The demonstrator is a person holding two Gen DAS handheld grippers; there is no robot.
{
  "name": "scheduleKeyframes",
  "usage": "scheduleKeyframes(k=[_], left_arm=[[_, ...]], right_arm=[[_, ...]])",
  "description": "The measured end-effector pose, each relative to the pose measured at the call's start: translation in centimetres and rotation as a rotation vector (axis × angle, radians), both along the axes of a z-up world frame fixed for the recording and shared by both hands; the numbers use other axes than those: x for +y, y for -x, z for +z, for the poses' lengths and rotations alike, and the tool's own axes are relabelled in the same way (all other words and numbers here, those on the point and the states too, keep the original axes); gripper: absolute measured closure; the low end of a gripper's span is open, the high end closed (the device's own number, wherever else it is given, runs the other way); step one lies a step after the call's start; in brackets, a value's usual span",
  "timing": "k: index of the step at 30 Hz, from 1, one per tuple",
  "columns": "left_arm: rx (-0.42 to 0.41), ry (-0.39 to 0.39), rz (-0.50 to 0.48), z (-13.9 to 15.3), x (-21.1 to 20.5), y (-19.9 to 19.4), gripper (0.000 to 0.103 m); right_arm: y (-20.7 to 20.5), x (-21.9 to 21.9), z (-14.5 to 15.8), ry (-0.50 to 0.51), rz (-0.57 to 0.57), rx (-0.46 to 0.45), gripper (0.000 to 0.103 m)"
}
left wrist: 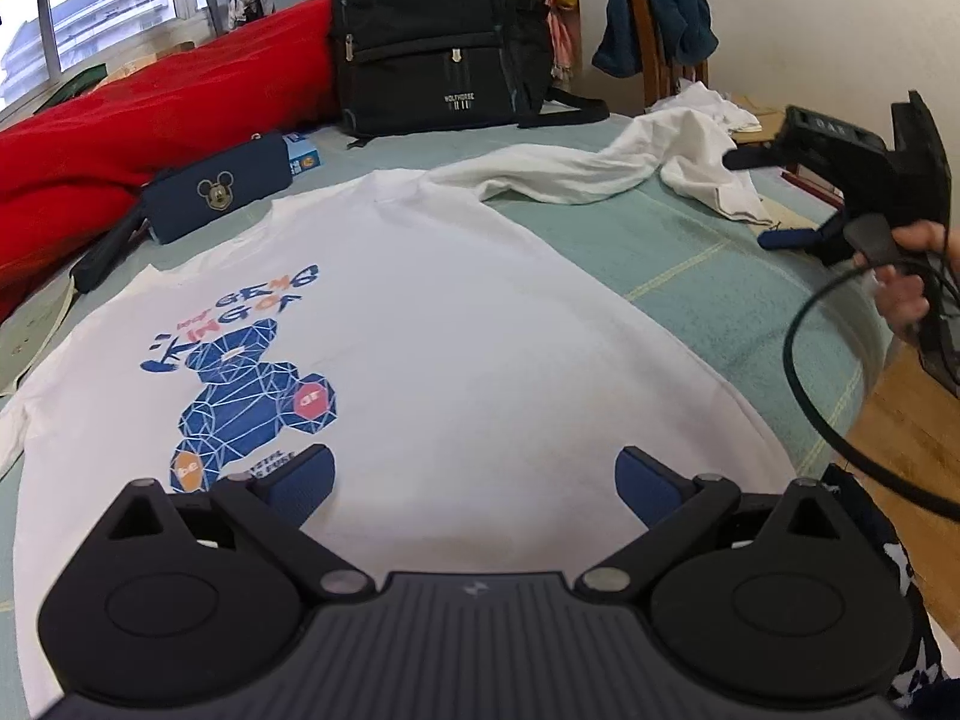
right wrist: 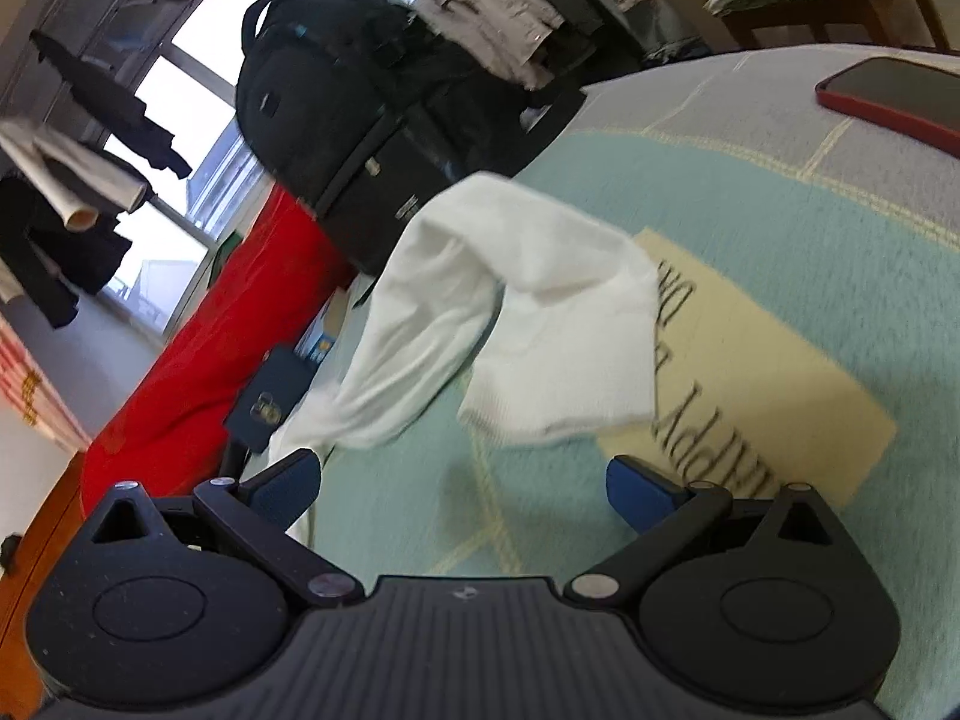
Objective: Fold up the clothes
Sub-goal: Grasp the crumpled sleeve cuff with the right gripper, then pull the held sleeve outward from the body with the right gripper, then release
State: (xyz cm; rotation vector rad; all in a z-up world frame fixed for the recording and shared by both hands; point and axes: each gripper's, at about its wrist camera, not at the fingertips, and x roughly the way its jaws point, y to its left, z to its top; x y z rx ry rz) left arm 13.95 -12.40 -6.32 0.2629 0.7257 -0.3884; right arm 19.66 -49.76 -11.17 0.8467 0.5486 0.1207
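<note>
**White T-shirt Spread on the Bed, Both Claws Open**

Along the bed's left edge lies a red blanket [left wrist: 108, 138], rolled long. Just beside it a navy pouch [left wrist: 222, 192] with a mouse-head badge rests on the bed [left wrist: 672, 252], whose cover is pale green with cream lines. At the far edge a black backpack [left wrist: 438, 36] stands upright.

Across the middle of the bed the white T-shirt [left wrist: 456, 324] lies flat, its blue bear print [left wrist: 246, 396] toward the left side. One sleeve [left wrist: 600, 171] trails away toward the far right corner, bunched and partly lifted; in the right wrist view that sleeve [right wrist: 528, 312] drapes over a cream patch with dark lettering [right wrist: 750, 372].

Above the near hem of the shirt the left claw [left wrist: 474, 483] hovers with its blue pads [left wrist: 303, 480] spread wide, gripping nothing. Off the bed's right edge the right claw [left wrist: 762, 198] is held in a hand [left wrist: 912, 276], jaws apart and empty, near the sleeve's end but not touching it. From its own camera the right claw [right wrist: 465, 489] also stands wide open over the cover.

At the far right corner lies a red-cased phone [right wrist: 894, 99].
</note>
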Motion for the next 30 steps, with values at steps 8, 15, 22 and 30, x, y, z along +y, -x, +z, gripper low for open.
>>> scheduleKeyframes(k=[8, 15, 22, 30], left_arm=[[0.016, 0.007, 0.007, -0.6, 0.2, -0.3, 0.003], [0.027, 0.039, 0.013, -0.8, 0.9, -0.4, 0.003], [0.020, 0.034, -0.023, -1.0, 0.5, 0.0, 0.003], [0.002, 0.042, -0.009, -0.6, 1.3, 0.0, 0.003]], right_arm=[[-2.4, -1.2, -0.4, -0.001, -0.071, -0.031, 0.000], [-1.7, -0.7, -0.5, -0.111, -0.035, -0.065, 0.000], [-2.0, -1.5, -1.9, -0.115, -0.147, -0.052, 0.045], [-2.6, -3.1, -1.4, -0.032, -0.197, 0.028, 0.096]])
